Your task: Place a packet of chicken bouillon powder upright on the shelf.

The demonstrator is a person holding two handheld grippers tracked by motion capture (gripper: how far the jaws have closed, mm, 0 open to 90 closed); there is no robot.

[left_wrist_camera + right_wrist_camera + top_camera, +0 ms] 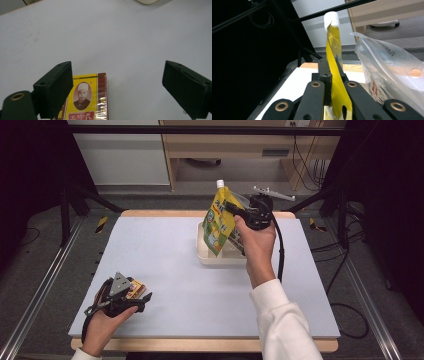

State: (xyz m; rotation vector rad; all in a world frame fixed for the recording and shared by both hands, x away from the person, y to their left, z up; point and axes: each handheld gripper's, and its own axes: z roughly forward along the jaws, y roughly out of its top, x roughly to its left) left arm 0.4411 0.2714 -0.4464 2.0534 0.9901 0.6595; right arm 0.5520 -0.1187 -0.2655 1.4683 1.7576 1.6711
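My right gripper [231, 209] clamps the upright yellow spouted plastic pouch [220, 222] directly above the cream tray [202, 251]; left gripper [145, 297] gapes wide.

Yellow-green pouch [220, 221], white cap; yellow-red box [86, 98]; tray [204, 254] apparently cream.

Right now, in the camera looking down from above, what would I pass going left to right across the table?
Left gripper over a small yellow box → cream tray → yellow spouted pouch → right gripper pinching that pouch.
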